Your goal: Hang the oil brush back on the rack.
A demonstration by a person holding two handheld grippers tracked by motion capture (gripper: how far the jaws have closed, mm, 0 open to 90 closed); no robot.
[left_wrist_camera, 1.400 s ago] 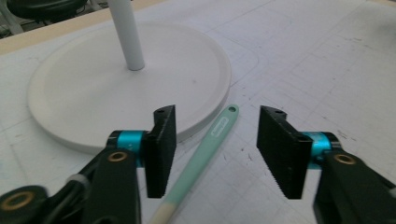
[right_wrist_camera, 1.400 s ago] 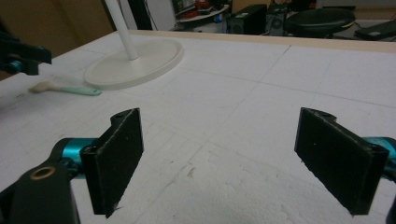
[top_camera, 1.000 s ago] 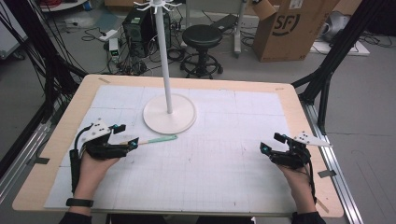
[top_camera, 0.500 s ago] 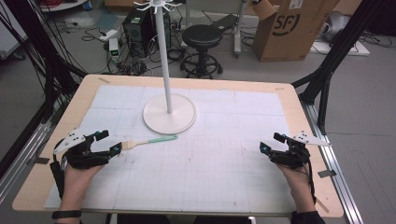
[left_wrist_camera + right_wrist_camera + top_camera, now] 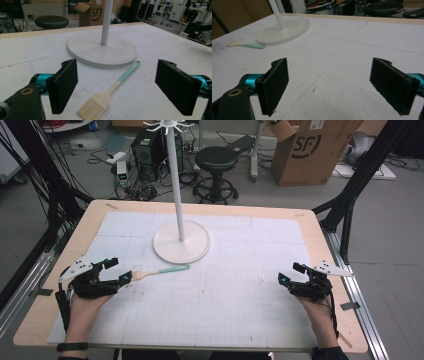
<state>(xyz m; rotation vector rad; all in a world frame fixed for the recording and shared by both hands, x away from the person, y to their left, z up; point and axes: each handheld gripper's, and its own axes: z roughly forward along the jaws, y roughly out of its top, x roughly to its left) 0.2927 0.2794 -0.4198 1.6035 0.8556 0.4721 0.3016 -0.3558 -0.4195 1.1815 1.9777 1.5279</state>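
the left tool (image 5: 116,87) sits wide open and holds nothing, with the pastry brush (image 5: 110,93) lying flat on the counter (image 5: 240,290) between its jaws, bristles toward the camera and mint handle tip just short of the white stand base (image 5: 102,51). the right tool (image 5: 329,87) is equally wide open and empty over bare counter, well apart from the brush. a likely slip: closing on the thin flat handle from this low angle could pinch air or skid the brush into the base. the left gripper view shows the bristles clearly; the high view shows how far apart both hands are.
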